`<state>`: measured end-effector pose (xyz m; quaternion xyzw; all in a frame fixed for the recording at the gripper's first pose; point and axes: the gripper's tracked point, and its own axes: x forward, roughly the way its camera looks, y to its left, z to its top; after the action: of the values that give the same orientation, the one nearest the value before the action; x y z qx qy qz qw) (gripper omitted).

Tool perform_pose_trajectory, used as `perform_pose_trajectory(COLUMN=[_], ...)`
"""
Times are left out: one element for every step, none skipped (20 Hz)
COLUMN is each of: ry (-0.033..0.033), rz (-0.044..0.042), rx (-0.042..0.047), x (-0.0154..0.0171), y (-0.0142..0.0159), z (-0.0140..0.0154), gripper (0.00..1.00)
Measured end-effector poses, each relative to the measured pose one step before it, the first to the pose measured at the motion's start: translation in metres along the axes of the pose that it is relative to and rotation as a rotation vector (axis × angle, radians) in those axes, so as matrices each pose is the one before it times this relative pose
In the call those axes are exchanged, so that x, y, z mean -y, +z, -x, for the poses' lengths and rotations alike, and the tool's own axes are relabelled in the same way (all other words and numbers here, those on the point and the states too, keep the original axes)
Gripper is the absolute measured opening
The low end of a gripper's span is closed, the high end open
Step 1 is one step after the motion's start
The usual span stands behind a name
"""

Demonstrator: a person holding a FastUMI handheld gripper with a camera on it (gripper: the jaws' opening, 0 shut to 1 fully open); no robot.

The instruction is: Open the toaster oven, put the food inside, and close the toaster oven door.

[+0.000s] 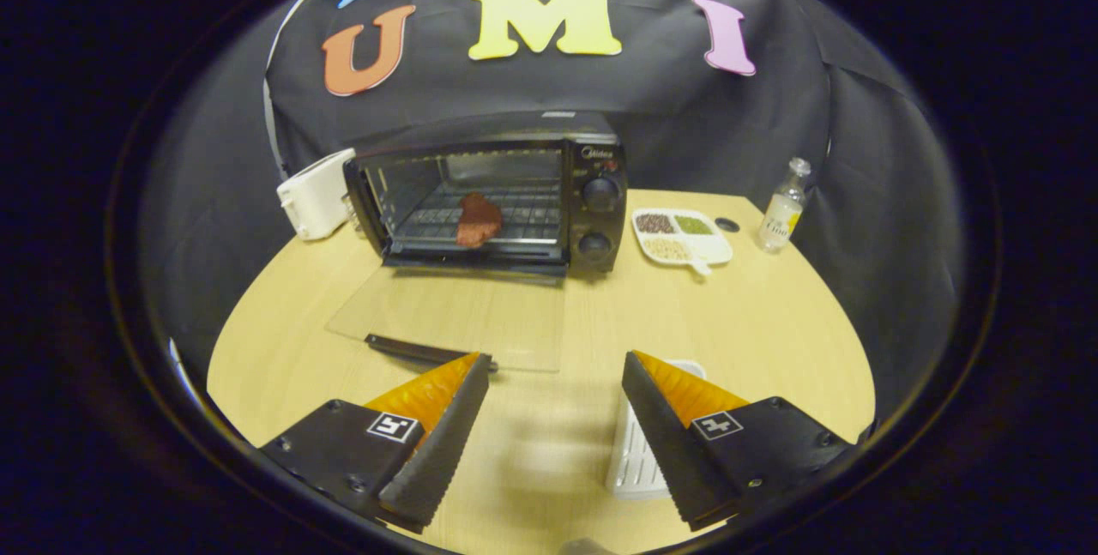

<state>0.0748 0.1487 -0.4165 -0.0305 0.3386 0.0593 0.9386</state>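
Tool (556, 383) hangs over the table (755, 340) with its 2 fingers spread wide and nothing between them. Food (478, 220) is already sitting on the rack inside the toaster oven (592, 195), so what's left, by my read, is the closing. Glass door (446, 315) lies folded flat on the table, and its dark handle (420, 350) runs crosswise just ahead of the left finger. So the target sits ahead and a touch left, its long axis across the tool's line: get under that bar and lift toward the oven.
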Motion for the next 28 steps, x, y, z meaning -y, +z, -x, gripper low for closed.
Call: perform_pose_trajectory(ry=[0.01039,0.01165,0.01271,0.01038,0.00774,0.00676,0.00256,0.00316,0.00457,0.00187,-0.00067,-0.00023,-0.00324,-0.00249,-0.00623,-0.0013,0.00094,-0.00058,0.00147,0.00126,-0.00603,0.0026,0.00394,0.00037,0.00115,-0.00112,0.00355,0.00177], rz=[0.00479,-0.00088,-0.00396,-0.00407,-0.00354,0.00228,0.00457,0.00703,0.00452,0.00337,0.00138,0.00026,0.00034,0.00095,-0.00466,-0.00918,-0.0053,-0.00046,-0.00303,-0.00236,-0.00108,0.00052,0.0003,0.00339,0.0057,-0.00295,-0.00345,0.00053], rx=[-0.01811,-0.01539,-0.01595,-0.01519,-0.00903,-0.01148,-0.00897,-0.00823,-0.00724,-0.00375,-0.0051,-0.00568,-0.00626,-0.00719,-0.00332,-0.00287,-0.00493,-0.00879,-0.00263,0.00282,0.00211,-0.00172,-0.00332,0.00153,-0.00104,0.00204,0.002,0.00783], x=[-0.00684,-0.00781,-0.00892,-0.00757,-0.00754,-0.00756,-0.0059,-0.00583,-0.00553,-0.00494,-0.00381,-0.00344,-0.00238,-0.00113,0.00027,0.00344,-0.00149,0.00052,0.00018,0.00009,0.0014,-0.00038,-0.00132,0.00097,0.00007,0.00183,-0.00046,-0.00079], y=[-0.00943,-0.00921,-0.00722,-0.00686,-0.00377,-0.00488,-0.00183,-0.00213,-0.00101,-0.00001,0.00052,0.00003,0.00082,-0.00002,0.00106,0.00211,0.00041,0.00116,0.00028,0.00151,0.00292,0.0013,0.00193,0.00312,0.00254,0.0041,0.00339,0.00638], z=[-0.002,-0.00394,-0.00389,-0.00456,-0.00562,-0.00605,-0.00597,-0.00846,-0.00593,-0.00576,-0.00623,-0.00612,-0.00565,-0.00546,-0.00412,-0.00578,-0.00261,-0.00196,-0.00176,-0.00105,0.00056,0.00077,0.00126,0.00252,0.00235,0.00351,0.00514,0.00602], gripper=[1.0,1.0,1.0,1.0,1.0,1.0,1.0,1.0,1.0,1.0,1.0,1.0,1.0,1.0,1.0,1.0,1.0,1.0,1.0,1.0,1.0,1.0,1.0,1.0,1.0,1.0,1.0,1.0])
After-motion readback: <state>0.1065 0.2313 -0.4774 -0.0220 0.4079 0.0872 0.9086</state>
